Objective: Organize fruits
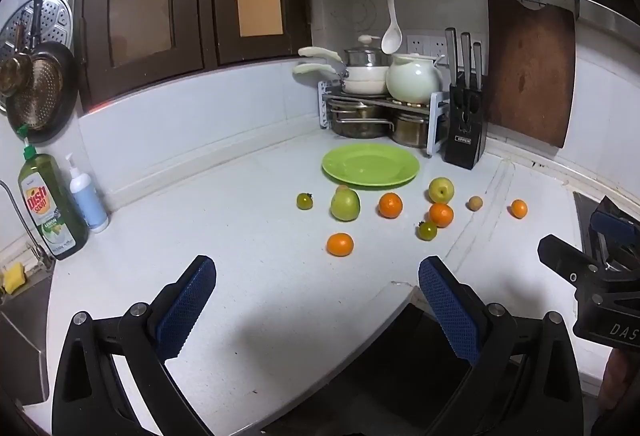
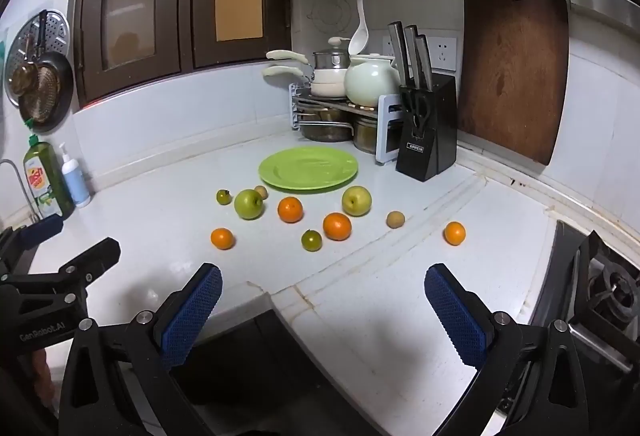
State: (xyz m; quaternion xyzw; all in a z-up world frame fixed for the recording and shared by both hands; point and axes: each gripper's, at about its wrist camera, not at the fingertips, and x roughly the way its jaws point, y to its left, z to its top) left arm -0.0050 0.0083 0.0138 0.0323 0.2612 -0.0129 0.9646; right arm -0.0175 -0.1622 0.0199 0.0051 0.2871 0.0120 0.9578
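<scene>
White counter (image 1: 248,196) below both tilted tools, left tool (image 1: 316,276) and right tool (image 2: 322,284) gaping empty.

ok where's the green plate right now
The green plate sits empty on the white counter in both wrist views, just behind the scattered fruit and in front of the pot rack, with the knife block to its right.
</scene>
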